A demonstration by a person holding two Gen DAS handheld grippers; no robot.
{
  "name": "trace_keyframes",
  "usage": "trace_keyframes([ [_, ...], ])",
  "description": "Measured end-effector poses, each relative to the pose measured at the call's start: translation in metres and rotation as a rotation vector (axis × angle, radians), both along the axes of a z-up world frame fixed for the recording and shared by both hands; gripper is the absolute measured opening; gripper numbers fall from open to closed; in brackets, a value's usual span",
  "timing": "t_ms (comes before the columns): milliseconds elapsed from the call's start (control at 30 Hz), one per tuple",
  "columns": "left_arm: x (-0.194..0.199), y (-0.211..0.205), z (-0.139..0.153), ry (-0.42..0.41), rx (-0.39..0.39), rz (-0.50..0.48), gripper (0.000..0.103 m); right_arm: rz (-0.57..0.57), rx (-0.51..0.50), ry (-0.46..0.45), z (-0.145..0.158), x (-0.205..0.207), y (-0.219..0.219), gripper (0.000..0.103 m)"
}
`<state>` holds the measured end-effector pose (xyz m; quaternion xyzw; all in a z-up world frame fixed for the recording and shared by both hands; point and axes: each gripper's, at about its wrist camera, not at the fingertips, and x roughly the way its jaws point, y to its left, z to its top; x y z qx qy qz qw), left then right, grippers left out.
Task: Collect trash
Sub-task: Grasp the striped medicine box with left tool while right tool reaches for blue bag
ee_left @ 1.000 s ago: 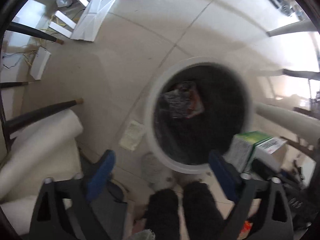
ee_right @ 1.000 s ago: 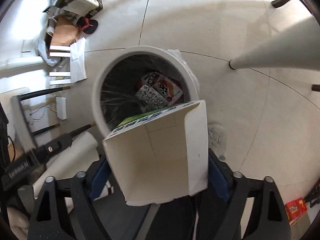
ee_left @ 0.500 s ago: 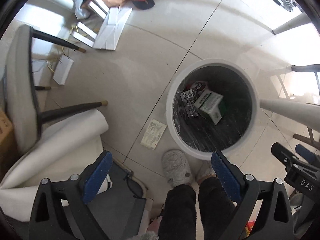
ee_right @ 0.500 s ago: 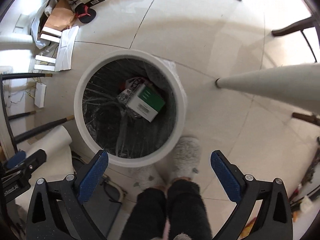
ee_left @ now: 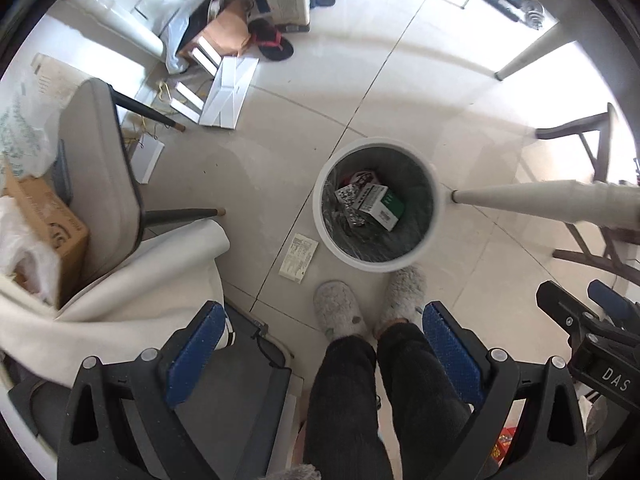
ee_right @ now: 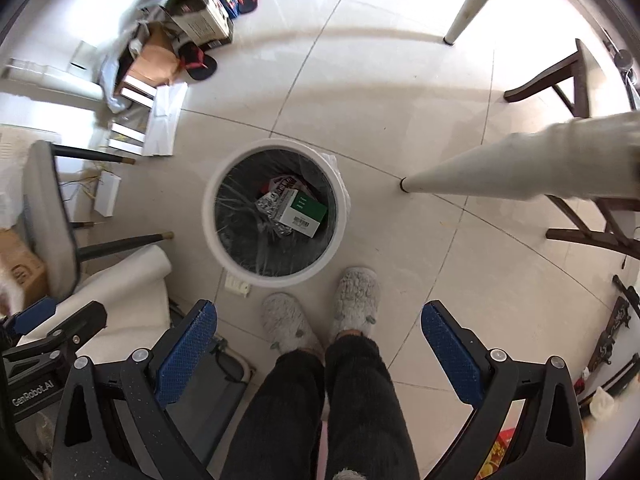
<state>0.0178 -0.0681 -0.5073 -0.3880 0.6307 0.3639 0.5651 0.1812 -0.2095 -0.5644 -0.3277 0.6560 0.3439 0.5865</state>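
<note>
A white round trash bin [ee_left: 328, 240] [ee_right: 212, 240] with a dark liner stands on the tiled floor far below both grippers. Inside it lies a green and white carton [ee_left: 382, 206] [ee_right: 304, 210] on top of printed wrappers [ee_left: 352, 208] [ee_right: 272, 204]. A flat paper slip [ee_left: 299, 257] [ee_right: 238, 284] lies on the floor beside the bin's near left side. My left gripper [ee_left: 324, 346] is open and holds nothing. My right gripper [ee_right: 320, 346] is also open and holds nothing. Both point straight down, high above the floor.
The person's legs and grey slippers [ee_left: 338, 314] [ee_right: 354, 298] stand just in front of the bin. A grey chair [ee_left: 100, 176], a white roll [ee_left: 160, 264], a cardboard box [ee_left: 44, 220] are left. White table legs [ee_left: 540, 200] [ee_right: 500, 168] and dark wooden chairs [ee_right: 568, 80] are right. Floor clutter [ee_left: 240, 40] lies far left.
The right gripper let the green and white carton fall into the bin and opened fully. Both grippers rose well above the bin, which now looks much smaller.
</note>
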Motion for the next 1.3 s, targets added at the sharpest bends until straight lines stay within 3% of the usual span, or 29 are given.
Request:
trace_keyframes([
  [200, 0.001, -0.010, 0.094, -0.069, 0.052, -0.018, 0.101, -0.022, 0.045, 0.037, 0.100, -0.004, -0.021, 0.103],
  [400, 0.028, 0.012, 0.180, -0.120, 0.206, -0.099, 0.103, -0.076, 0.134, 0.090, 0.200, 0.014, -0.020, 0.103],
  [633, 0.097, 0.074, 0.226, -0.026, 0.409, -0.290, 0.103, -0.133, 0.240, 0.071, 0.289, 0.089, 0.016, 0.103],
  [767, 0.150, 0.116, 0.217, 0.059, 0.419, -0.418, 0.103, -0.175, 0.264, 0.032, 0.308, 0.154, 0.044, 0.103],
  [933, 0.207, 0.184, 0.169, 0.164, 0.265, -0.497, 0.103, -0.200, 0.238, 0.049, 0.292, 0.235, 0.096, 0.103],
  [1133, 0.241, 0.245, 0.113, 0.310, 0.189, -0.576, 0.103, -0.138, 0.182, 0.043, 0.267, 0.296, 0.173, 0.103],
  [1300, 0.250, 0.256, 0.098, 0.310, 0.139, -0.633, 0.103, -0.079, 0.147, -0.018, 0.248, 0.330, 0.230, 0.103],
])
